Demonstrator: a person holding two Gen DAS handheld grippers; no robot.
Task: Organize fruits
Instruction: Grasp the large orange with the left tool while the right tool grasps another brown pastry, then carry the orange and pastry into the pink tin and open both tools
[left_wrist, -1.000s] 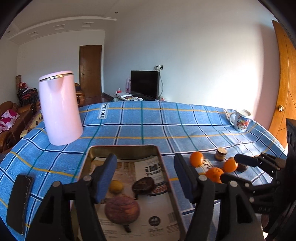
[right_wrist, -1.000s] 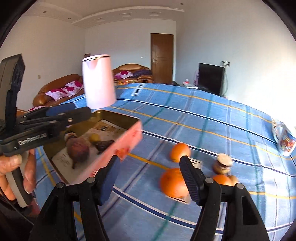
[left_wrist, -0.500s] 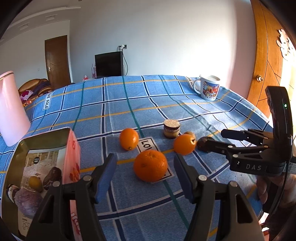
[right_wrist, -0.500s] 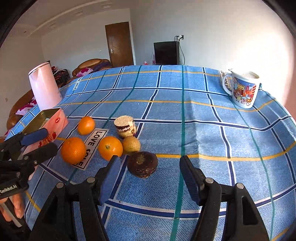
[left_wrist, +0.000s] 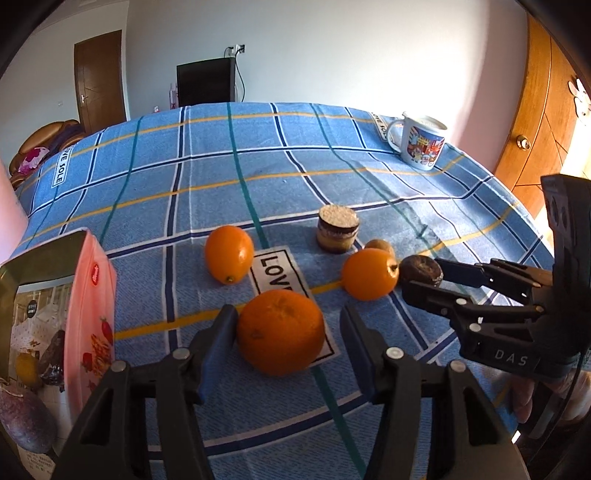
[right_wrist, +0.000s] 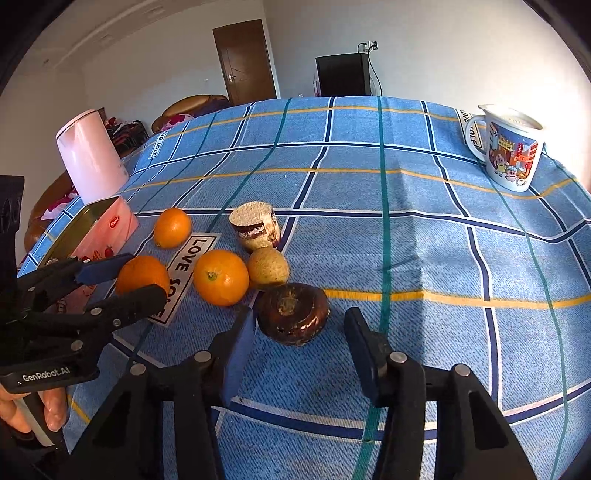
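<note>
- The left gripper (left_wrist: 286, 328) is wide open – the big orange (left_wrist: 280, 332) sits on the cloth right between its two fingers. The left finger looks like it is touching the orange or just beside it; the right finger is a bit apart.
- The right gripper (right_wrist: 299, 339) is wide open too and holds nothing. The dark brown fruit (right_wrist: 292, 313) lies between its fingers, close to the left one.
- From the big orange, a second orange (left_wrist: 229, 254) lies at 11 o'clock and a third orange (left_wrist: 369, 273) at 2 o'clock.
- A small tan fruit (right_wrist: 267, 266) touches the brown fruit at 11 o'clock.
- The pink tin box (left_wrist: 94, 314) – with fruit inside – stands at 9 o'clock from the big orange.
</note>
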